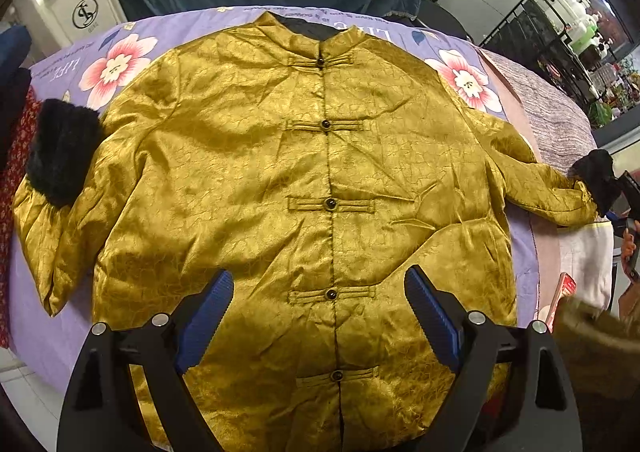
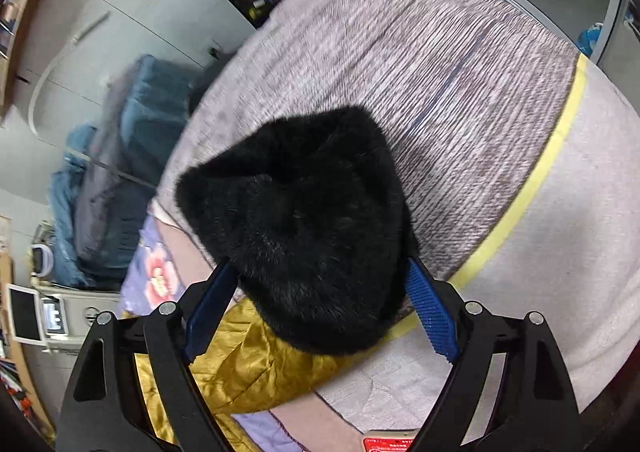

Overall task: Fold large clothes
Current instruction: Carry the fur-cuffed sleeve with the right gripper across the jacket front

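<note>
We are looking down on a gold satin jacket (image 1: 280, 180) spread face up on the surface, over a lilac sheet (image 1: 52, 340) printed with pink and white flowers. The jacket has a crinkled, shiny weave with a faint tracery pattern, a low stand collar (image 1: 316, 34) at the far edge showing dark lining, and a front closed by a column of knotted frog fastenings (image 1: 330, 205) with dark round buttons running from collar to near hem. Both sleeves end in black fur cuffs. The left sleeve is bent, so its cuff (image 1: 60, 152) lies against the sleeve near the left edge of the sheet; the right sleeve stretches out to the right, its cuff (image 1: 596, 172) reaching onto a grey-mauve striped blanket (image 2: 440, 72).

Our left tongs (image 1: 318, 316) hang above the lower front of the jacket with blue pads spread wide and nothing between them.

Our right tongs (image 2: 322, 308) are over the right cuff (image 2: 304, 228); their jaws stand apart, with the fur bulging between them. The left pad (image 2: 208, 312) seems just beside the fur, the right pad (image 2: 432, 312) close to it; we cannot tell whether either presses in. A yellow stripe (image 2: 532, 188) crosses the blanket just beyond.
</note>
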Available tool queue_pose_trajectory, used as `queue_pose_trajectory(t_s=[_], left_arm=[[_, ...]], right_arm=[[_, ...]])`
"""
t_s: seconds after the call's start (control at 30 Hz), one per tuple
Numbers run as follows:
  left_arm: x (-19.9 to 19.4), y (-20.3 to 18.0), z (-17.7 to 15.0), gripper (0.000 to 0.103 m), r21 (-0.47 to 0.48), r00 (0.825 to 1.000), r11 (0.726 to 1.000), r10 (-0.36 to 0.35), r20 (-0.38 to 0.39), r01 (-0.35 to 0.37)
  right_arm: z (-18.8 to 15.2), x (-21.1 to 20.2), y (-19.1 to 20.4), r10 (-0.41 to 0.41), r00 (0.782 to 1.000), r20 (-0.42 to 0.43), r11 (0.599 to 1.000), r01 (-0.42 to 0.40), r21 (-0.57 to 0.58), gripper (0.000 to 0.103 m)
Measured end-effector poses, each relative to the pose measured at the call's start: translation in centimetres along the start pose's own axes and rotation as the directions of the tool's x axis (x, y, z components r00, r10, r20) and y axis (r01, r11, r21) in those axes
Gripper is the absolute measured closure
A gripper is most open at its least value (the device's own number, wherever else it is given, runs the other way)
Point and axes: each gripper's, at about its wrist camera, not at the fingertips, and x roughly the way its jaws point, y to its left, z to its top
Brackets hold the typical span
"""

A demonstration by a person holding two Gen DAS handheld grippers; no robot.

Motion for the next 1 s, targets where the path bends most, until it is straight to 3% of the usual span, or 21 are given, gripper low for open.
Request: queue_pose_trajectory(t_s=[0.03, 0.07, 0.1, 0.17, 0.23, 0.33, 0.43, 0.47, 0.6, 0.7, 0.87, 1.0], left_arm=[[-0.2, 0.5, -0.3, 0.018, -0.014, 1.0, 1.0, 0.0, 0.003, 0.0], [-0.3, 0.9, -0.5, 0.018, -0.024, 1.0, 1.0, 0.002, 0.005, -0.001], [-0.4, 1.5, -0.8, 0.018, -0.04, 1.0, 0.999, 0.005, 0.008, -0.004], [-0.5, 2.8, -1.2, 0.018, -0.065, 1.0, 0.998, 0.017, 0.012, -0.016], [-0.7, 3.7, -1.5, 0.018, -0.071, 0.999, 0.997, 0.033, 0.017, -0.032], [-1.2, 4.6, -1.4, 0.018, -0.064, 0.998, 0.997, 0.056, 0.037, -0.054], [-1.9, 5.5, -1.0, 0.018, -0.06, 0.995, 0.996, 0.076, 0.063, -0.072], [-2.1, 5.8, -0.9, 0.018, -0.061, 0.994, 0.995, 0.083, 0.074, -0.078], [-2.8, 6.9, -0.8, 0.018, -0.054, 0.986, 0.991, 0.127, 0.105, -0.122], [-3.1, 8.0, -1.3, 0.017, -0.053, 0.981, 0.986, 0.161, 0.112, -0.156], [-3.4, 11.1, -2.8, 0.017, -0.107, 0.978, 0.979, 0.185, 0.099, -0.175], [-3.4, 13.6, -4.1, 0.017, -0.151, 0.977, 0.97, 0.201, 0.076, -0.188]], right_arm=[[-0.1, 0.3, 1.0, -0.023, 1.0, 0.014, 0.999, 0.023, -0.025, 0.037], [-0.3, 0.4, 2.0, -0.049, 0.998, 0.03, 0.997, 0.051, -0.055, 0.068], [-0.6, 0.0, 3.6, -0.064, 0.996, 0.061, 0.993, 0.07, -0.096, 0.081], [-1.2, -1.1, 6.9, -0.032, 0.993, 0.113, 0.983, 0.052, -0.178, 0.085], [-2.2, -2.3, 10.7, -0.003, 0.988, 0.152, 0.959, 0.046, -0.279, 0.086], [-4.7, -4.8, 17.9, 0.114, 0.975, 0.19, 0.892, -0.016, -0.451, 0.086], [-9.3, -6.5, 25.9, 0.257, 0.958, 0.13, 0.779, -0.125, -0.614, 0.086], [-10.7, -7.1, 27.4, 0.283, 0.953, 0.103, 0.748, -0.152, -0.646, 0.086], [-19.7, -5.7, 37.6, 0.361, 0.93, -0.066, 0.558, -0.272, -0.784, 0.086], [-26.5, -3.6, 42.7, 0.349, 0.922, -0.168, 0.459, -0.324, -0.827, 0.086], [-38.7, 2.2, 48.0, 0.237, 0.942, -0.237, 0.278, -0.3, -0.913, 0.086], [-44.9, 6.7, 48.4, 0.131, 0.96, -0.248, 0.199, -0.27, -0.942, 0.085]])
